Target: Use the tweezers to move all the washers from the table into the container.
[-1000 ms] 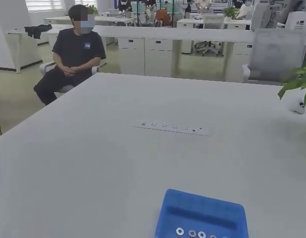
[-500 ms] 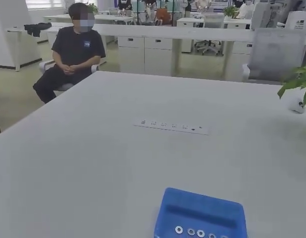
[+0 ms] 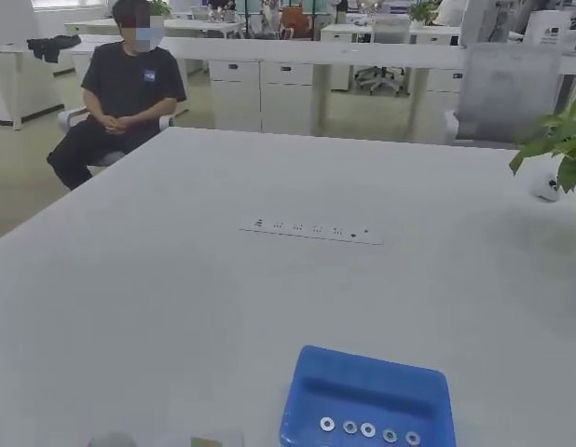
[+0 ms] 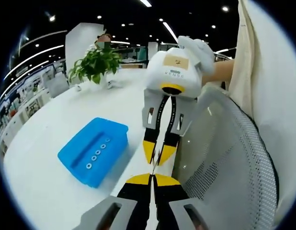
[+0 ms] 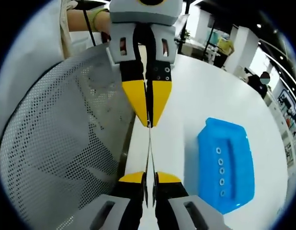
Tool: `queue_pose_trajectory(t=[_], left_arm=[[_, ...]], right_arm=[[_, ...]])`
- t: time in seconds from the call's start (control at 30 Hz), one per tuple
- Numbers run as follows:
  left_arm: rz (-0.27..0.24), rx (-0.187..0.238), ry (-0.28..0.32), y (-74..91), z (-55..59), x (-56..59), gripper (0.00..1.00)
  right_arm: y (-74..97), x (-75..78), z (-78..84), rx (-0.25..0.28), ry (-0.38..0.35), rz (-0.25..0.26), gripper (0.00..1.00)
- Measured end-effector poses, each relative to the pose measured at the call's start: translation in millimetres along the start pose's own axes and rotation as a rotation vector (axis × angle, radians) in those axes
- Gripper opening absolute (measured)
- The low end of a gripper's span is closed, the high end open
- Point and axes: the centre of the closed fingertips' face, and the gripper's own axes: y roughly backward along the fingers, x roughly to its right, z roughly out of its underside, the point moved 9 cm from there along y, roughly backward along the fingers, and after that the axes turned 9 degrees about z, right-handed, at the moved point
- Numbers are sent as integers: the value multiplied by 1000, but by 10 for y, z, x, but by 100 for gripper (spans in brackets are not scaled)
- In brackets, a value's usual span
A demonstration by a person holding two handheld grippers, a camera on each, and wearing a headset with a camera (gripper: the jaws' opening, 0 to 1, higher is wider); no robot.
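A blue container (image 3: 372,391) sits at the near edge of the white table (image 3: 176,298). Several washers (image 3: 367,429) lie in a row inside it, also seen in the left gripper view (image 4: 96,155) and the right gripper view (image 5: 220,172). My two grippers point at each other, tip to tip, off the table's edge beside a mesh chair back. The right gripper (image 5: 149,178) is shut on thin metal tweezers (image 5: 149,148). The blade reaches the shut yellow tips of the left gripper (image 5: 148,122). In the left gripper view, my left gripper (image 4: 152,176) meets the right gripper (image 4: 157,160).
A grey mesh chair back (image 5: 57,143) stands close beside both grippers. A power strip (image 3: 311,229) lies mid-table. A potted plant (image 3: 554,149) is at the far right edge. A person sits on a chair (image 3: 116,93) beyond the far left corner.
The head camera has tipped and shifted a little, so the container sits higher in the picture. Nothing on the table has moved.
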Motion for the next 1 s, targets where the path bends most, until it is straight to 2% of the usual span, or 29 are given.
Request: queue_pose_trajectory(t=[0.1,0.13,0.17,0.23,0.27,0.43,0.6,0.73,0.77,0.87,1.0], left_arm=[[22,-31,7,-30,37,-52,0],[31,-46,12,-44,53,-79,0],[38,-62,16,-51,67,-94,0],[56,-94,20,-72,93,-127,0],[68,-125,20,-73,113,-135,0],[80,-180,4,-118,179,-219,0],[89,-221,19,-184,278,-313,0],[103,-269,8,-240,319,-347,0],[105,-291,-6,-259,324,-360,0],[110,-317,-17,-303,321,-377,0],[114,-376,-57,-353,331,-378,0]], right_arm=[[-40,9,44,37,-52,19,5],[-59,7,60,62,-91,29,5],[-67,-3,64,74,-104,22,6],[-76,-8,74,133,-166,14,6],[-69,-1,86,158,-194,25,6],[50,15,148,220,-297,50,18],[201,46,332,215,-357,87,22],[310,66,468,202,-415,119,24],[328,70,487,200,-426,126,24],[371,85,535,200,-459,151,24],[420,93,564,204,-497,177,24]])
